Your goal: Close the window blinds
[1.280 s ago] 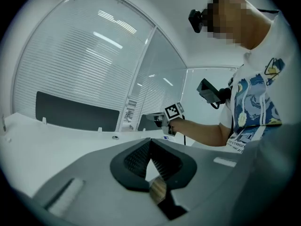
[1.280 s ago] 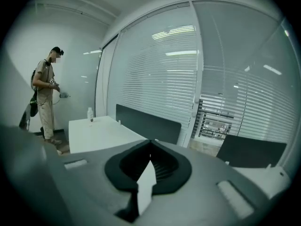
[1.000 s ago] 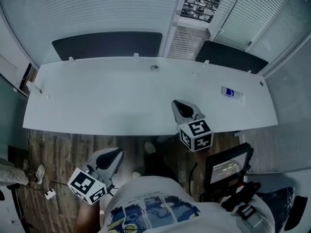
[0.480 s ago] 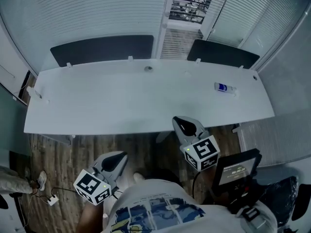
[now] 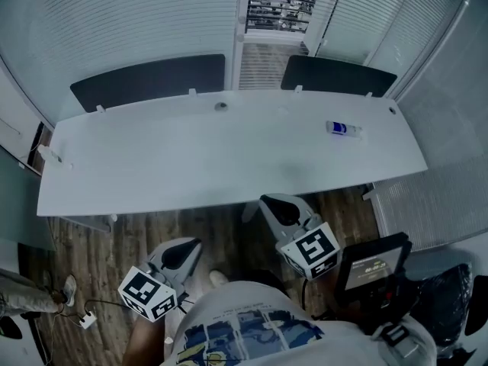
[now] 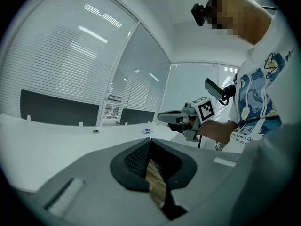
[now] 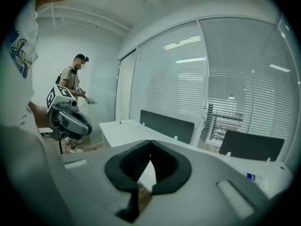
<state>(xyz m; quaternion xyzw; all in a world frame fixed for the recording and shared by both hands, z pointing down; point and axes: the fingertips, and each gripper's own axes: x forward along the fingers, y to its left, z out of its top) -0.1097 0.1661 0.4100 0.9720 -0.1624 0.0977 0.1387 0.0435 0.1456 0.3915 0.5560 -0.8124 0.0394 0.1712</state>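
Observation:
White slatted blinds [image 5: 114, 21] hang behind the long white desk [image 5: 152, 166]. One narrow section [image 5: 278, 6] in the middle lets the room beyond show through its slats; more blinds [image 5: 374, 14] hang to its right. My left gripper [image 5: 179, 254] is low over the wood floor by my body, its jaws shut on nothing [image 6: 150, 142]. My right gripper [image 5: 280, 210] is just off the desk's front edge, also shut and empty [image 7: 150, 142]. Both are far from the blinds. Each gripper shows in the other's view: the right gripper [image 6: 181, 118] and the left gripper [image 7: 70, 119].
Two dark divider panels [image 5: 149, 81] [image 5: 339, 75] stand along the desk's far edge. A small blue-labelled item [image 5: 341, 129] lies on the desk at the right. A small screen [image 5: 374, 265] sits by my right side. Another person [image 7: 73, 86] stands at the far left.
My right gripper has drawn back from over the desk to just off its front edge. The desk and blinds have slid up in the head view. The left gripper has barely moved.

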